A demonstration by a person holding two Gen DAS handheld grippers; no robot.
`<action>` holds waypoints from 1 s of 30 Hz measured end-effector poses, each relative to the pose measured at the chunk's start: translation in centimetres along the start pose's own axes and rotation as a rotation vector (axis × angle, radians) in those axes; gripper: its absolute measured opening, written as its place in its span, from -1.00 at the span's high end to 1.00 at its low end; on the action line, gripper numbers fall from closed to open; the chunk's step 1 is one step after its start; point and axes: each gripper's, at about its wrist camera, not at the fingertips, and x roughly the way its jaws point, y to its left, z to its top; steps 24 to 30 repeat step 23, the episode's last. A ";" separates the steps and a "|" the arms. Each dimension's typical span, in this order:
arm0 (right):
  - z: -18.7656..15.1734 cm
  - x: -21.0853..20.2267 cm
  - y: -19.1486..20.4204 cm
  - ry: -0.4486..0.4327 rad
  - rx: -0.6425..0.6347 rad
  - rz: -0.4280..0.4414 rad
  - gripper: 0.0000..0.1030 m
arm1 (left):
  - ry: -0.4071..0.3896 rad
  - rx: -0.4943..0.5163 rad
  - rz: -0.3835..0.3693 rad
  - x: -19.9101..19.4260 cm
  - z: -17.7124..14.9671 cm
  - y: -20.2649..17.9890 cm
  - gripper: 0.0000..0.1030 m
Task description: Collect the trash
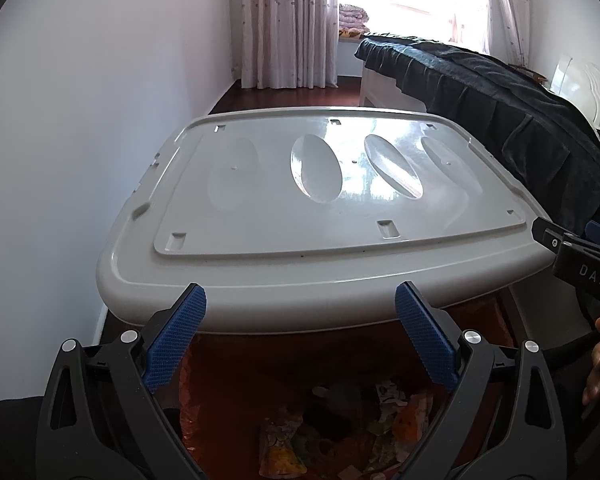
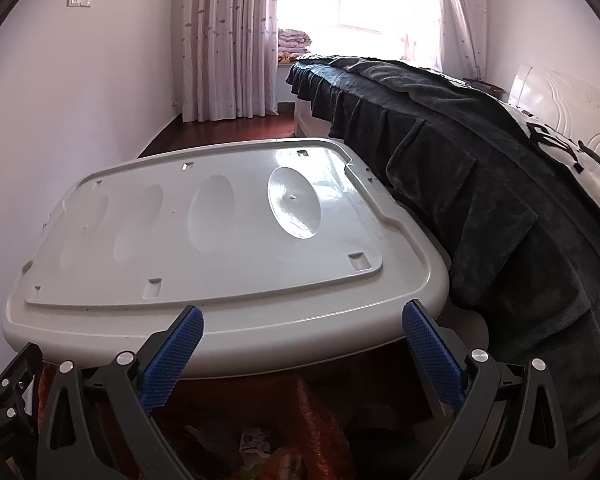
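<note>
Home bedroom: bed [image 2: 480, 168], curtains [image 2: 224, 40].

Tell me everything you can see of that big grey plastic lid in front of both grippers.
The grey plastic lid is glossy, rectangular with rounded corners and a thick rolled rim. Its raised centre panel carries four shallow oval dimples and small square notches along the edges. It lies roughly level, window glare on its far half, with the dark bedspread along its right side. Both grippers are open and short of its near rim, touching nothing.

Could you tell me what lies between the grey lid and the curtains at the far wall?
Only bare dark wooden floor separates the grey lid from the curtains; both wrist views show it.
</note>
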 end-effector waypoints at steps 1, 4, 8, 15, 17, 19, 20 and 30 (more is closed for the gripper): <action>0.0 0.0 0.0 0.000 0.001 0.000 -0.91 | -0.003 0.003 0.001 -0.1 0.0 0.0 -0.81; 0.0 0.0 -0.1 0.002 0.005 -0.001 -0.91 | -0.008 0.009 0.004 0.0 0.0 -0.1 -0.81; 0.0 0.1 -0.1 0.002 0.009 -0.004 -0.91 | -0.042 -0.017 0.018 -0.4 0.0 0.0 -0.81; 0.0 0.2 0.3 0.000 -0.017 -0.014 -0.91 | -0.062 -0.040 0.012 -0.8 0.0 0.3 -0.81; 0.0 0.1 0.5 -0.006 -0.026 -0.022 -0.91 | -0.057 -0.051 0.002 -0.8 0.0 0.4 -0.81; -0.1 0.1 0.5 -0.007 -0.030 -0.026 -0.91 | -0.021 -0.066 -0.028 -0.3 0.1 0.7 -0.81; 0.0 0.1 0.5 -0.006 -0.030 -0.028 -0.91 | -0.009 -0.079 -0.028 -0.1 0.0 0.9 -0.81; 0.0 0.2 0.3 -0.002 -0.024 -0.030 -0.91 | -0.002 -0.108 -0.015 0.1 -0.1 1.3 -0.81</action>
